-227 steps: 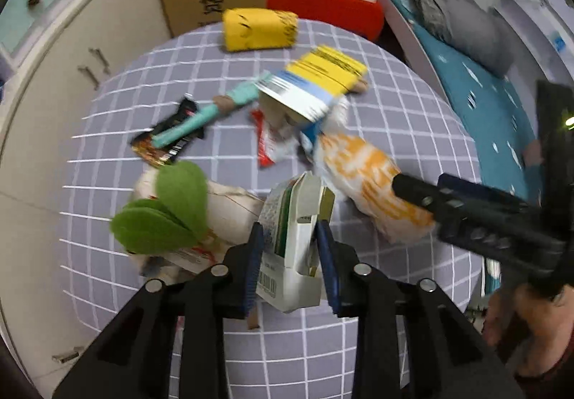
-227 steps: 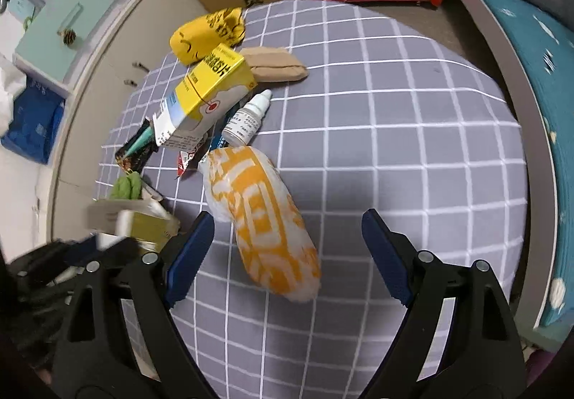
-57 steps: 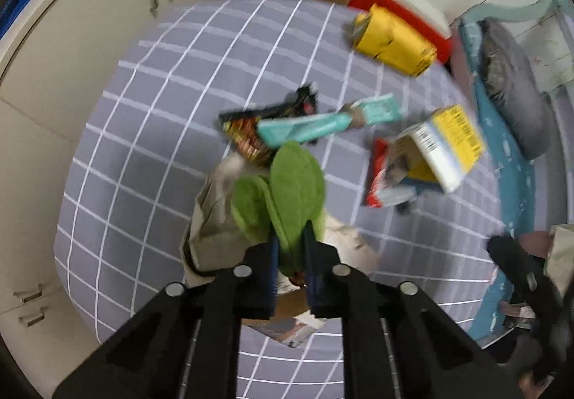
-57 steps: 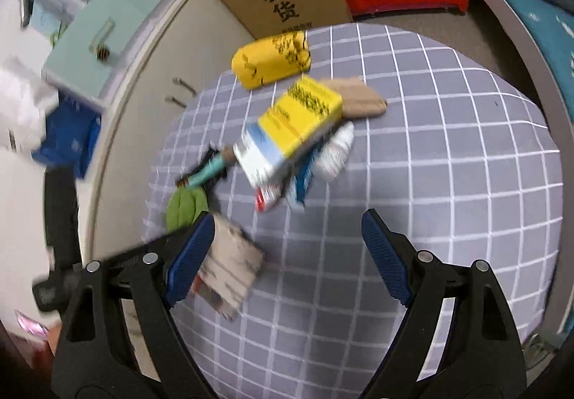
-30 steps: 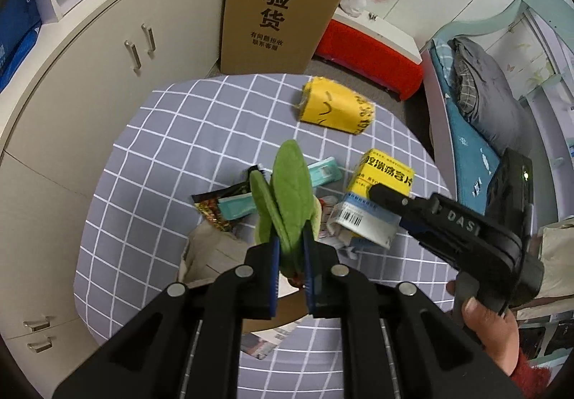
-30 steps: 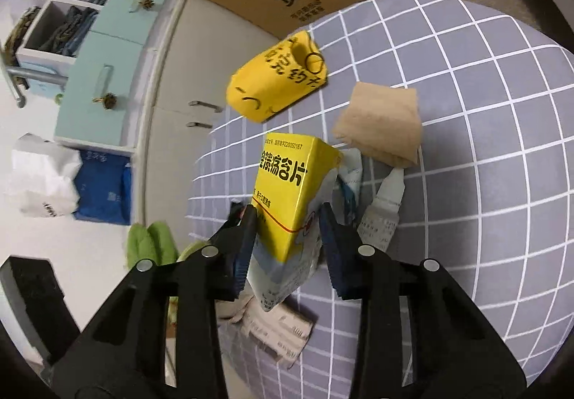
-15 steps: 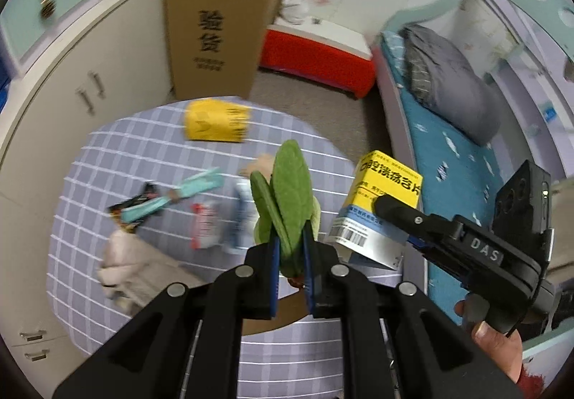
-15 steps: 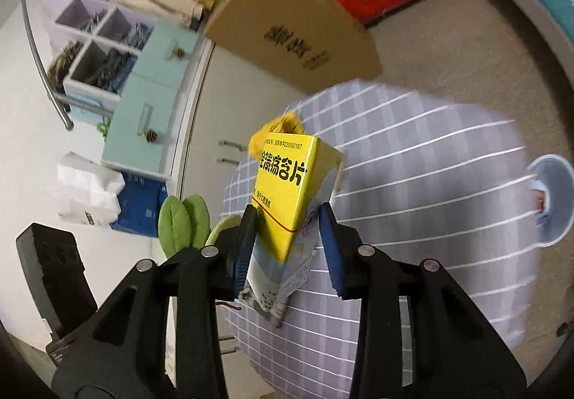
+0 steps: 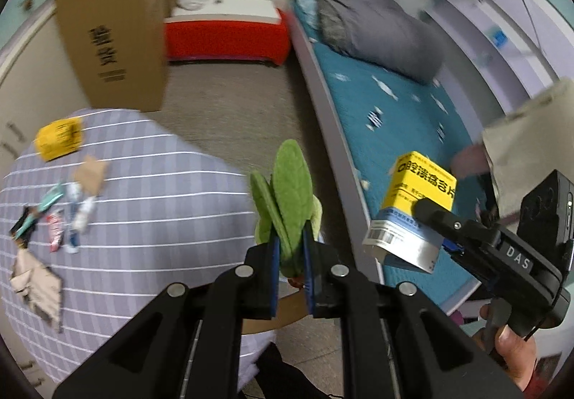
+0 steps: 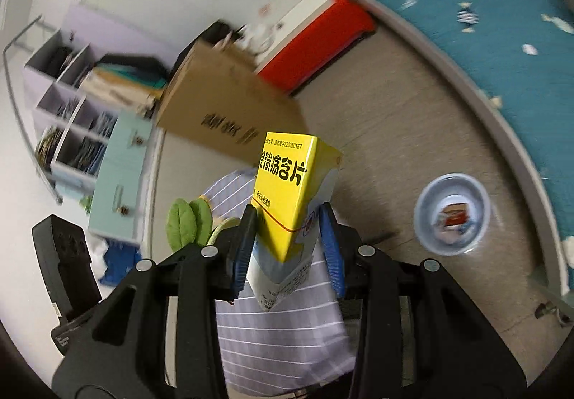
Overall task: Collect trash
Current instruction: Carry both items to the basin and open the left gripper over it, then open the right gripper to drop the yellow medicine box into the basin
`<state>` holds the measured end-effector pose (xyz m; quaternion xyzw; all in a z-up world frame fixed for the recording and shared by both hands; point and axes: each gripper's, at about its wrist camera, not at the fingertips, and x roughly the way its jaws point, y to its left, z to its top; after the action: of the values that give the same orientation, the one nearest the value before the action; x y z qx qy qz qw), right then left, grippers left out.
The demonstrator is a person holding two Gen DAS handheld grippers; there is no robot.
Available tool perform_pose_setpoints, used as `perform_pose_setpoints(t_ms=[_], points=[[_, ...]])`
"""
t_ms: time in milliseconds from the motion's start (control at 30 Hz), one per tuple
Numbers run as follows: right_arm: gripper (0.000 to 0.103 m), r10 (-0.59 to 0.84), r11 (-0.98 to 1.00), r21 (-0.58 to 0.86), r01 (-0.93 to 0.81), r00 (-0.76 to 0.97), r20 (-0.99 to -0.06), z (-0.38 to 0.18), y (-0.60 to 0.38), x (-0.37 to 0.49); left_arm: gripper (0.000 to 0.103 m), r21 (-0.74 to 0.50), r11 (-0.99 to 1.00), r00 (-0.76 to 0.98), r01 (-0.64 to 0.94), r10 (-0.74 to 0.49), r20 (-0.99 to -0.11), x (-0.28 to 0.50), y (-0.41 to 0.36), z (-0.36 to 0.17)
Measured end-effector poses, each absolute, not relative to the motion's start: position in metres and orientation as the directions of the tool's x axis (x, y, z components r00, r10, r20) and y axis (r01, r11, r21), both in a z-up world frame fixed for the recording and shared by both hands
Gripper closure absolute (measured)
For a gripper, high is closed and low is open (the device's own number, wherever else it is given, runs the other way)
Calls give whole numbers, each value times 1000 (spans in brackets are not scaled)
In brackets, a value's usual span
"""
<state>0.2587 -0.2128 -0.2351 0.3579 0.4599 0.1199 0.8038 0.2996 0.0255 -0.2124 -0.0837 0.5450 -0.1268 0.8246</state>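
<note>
My left gripper (image 9: 290, 248) is shut on a bunch of green leaves (image 9: 287, 191), held in the air past the right edge of the grid-patterned table (image 9: 150, 219). My right gripper (image 10: 287, 237) is shut on a yellow and white medicine box (image 10: 287, 191), held up over the floor; the box also shows in the left wrist view (image 9: 412, 209). A pale blue basin (image 10: 452, 216) with some trash in it stands on the floor at the right. A yellow packet (image 9: 59, 141), a brown piece (image 9: 91, 171), wrappers (image 9: 53, 219) and crumpled paper (image 9: 36, 288) lie on the table.
A big cardboard box (image 9: 114, 37) and a red and white box (image 9: 226, 29) stand on the floor at the back. A bed with a teal sheet (image 9: 387, 112) and a grey pillow (image 9: 373, 26) runs along the right. Cabinets (image 10: 118, 176) line the left wall.
Both grippers have swung right, away from the table, carrying the leaves and the yellow box. The floor, bed and blue basin have come into view.
</note>
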Motion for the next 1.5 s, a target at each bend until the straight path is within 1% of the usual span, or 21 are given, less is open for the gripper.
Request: perform_pose_setpoints(t_ms=[200,233,300,333,367,400,433,467,733,1267,1333,1367,1400,1467,1500], points=[[67,448,703,677,217,603,-660,-234,-283,234,91,-276,938,322,210,-333,-886,311,-53,-221],[67,438,701,676,228,611,-660,-234,-293,230,89,-275,936,318,219,-334,-887,312,-62,-222],[67,419,696,675,246,624,-660,-234,-311,224,88,-269,934,313,235,-335,-889,316,-79,-225],[67,411,693,674,254,629,-659,-234,-319,222,82,-264,933,309,243,-333,-891,318,-87,-226],[67,406,691,675,260,632,-659,-234,-325,220,68,-261,932,300,253,-332,-894,320,-95,-227],[67,400,687,675,268,636,-660,-234,-331,218,57,-257,931,292,260,-329,-898,320,-101,-228],[67,396,685,675,273,639,-659,-235,-338,216,42,-249,932,291,262,-322,-901,320,-104,-228],[67,393,684,676,276,641,-659,-236,-343,215,40,-240,934,300,265,-316,-900,320,-108,-227],[66,410,672,687,277,634,-656,-242,-347,218,34,-196,945,318,263,-277,-907,325,-111,-221],[65,484,691,694,202,584,-652,-245,-307,250,33,-156,969,384,191,-220,-897,326,-74,-205],[63,486,693,694,196,583,-651,-245,-305,253,33,-151,972,390,180,-212,-896,326,-69,-204],[57,488,692,696,192,586,-647,-245,-304,254,33,-151,973,392,177,-210,-896,325,-67,-203],[42,494,688,701,186,588,-640,-246,-304,256,33,-150,973,394,174,-208,-895,325,-66,-203],[33,494,691,700,178,590,-638,-247,-302,258,33,-148,975,398,168,-204,-894,324,-63,-201],[33,484,700,691,182,590,-646,-247,-302,259,33,-148,975,400,165,-203,-894,323,-61,-201]])
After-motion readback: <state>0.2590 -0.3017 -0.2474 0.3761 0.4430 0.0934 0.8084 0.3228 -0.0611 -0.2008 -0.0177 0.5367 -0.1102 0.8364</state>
